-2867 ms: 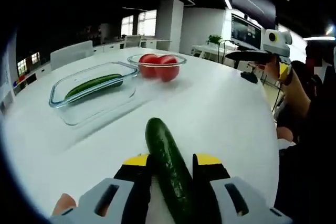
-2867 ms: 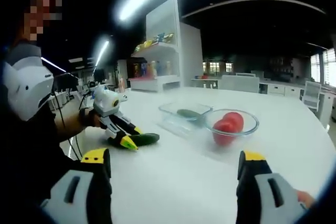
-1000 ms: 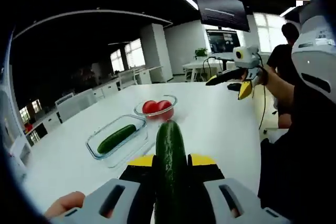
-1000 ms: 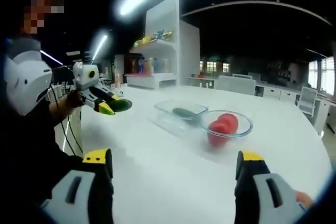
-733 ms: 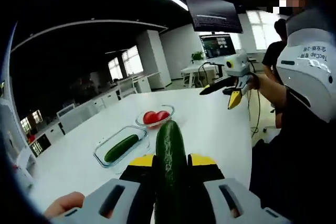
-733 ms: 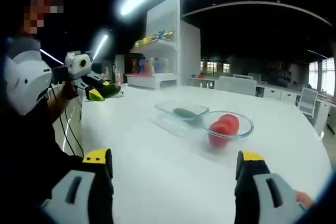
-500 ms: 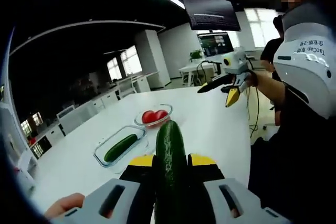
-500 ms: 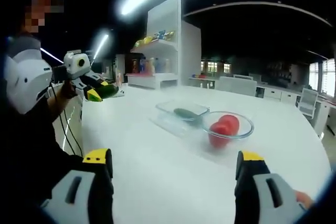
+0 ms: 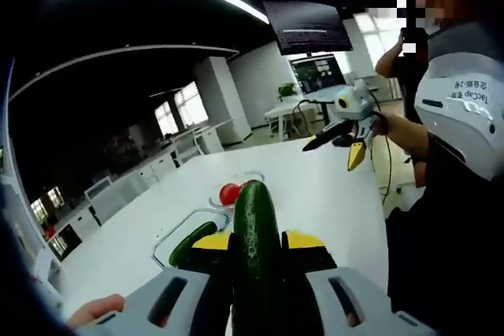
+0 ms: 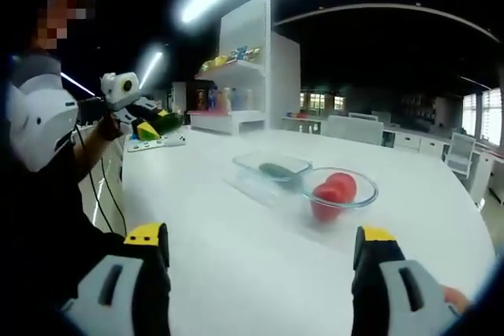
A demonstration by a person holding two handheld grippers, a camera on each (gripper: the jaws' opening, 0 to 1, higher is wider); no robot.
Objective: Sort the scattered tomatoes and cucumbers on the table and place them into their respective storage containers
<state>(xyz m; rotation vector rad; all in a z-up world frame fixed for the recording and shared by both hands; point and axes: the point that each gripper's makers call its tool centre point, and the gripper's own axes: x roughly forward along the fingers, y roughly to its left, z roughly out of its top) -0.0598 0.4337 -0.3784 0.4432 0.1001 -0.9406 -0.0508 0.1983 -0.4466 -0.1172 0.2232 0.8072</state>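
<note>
Bare table (image 10: 236, 257) before right claw (image 10: 264, 253)

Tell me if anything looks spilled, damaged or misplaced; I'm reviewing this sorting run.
Nothing stands out. One cucumber lies in the rectangular container, tomatoes sit in the round bowl, and the left gripper holds another cucumber above the table.

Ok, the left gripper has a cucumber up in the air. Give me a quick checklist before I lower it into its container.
1. Grip: left gripper shut on the held cucumber, lengthwise between the jaws: ok.
2. Target: rectangular glass container already holds one cucumber; room beside it: cannot tell.
3. Wrong bin: round bowl holds tomatoes, apart from the container: ok.
4. Right gripper open, empty, low over the table, away from the container: ok.
5. Loose vegetables left on the table: cannot tell.
</note>
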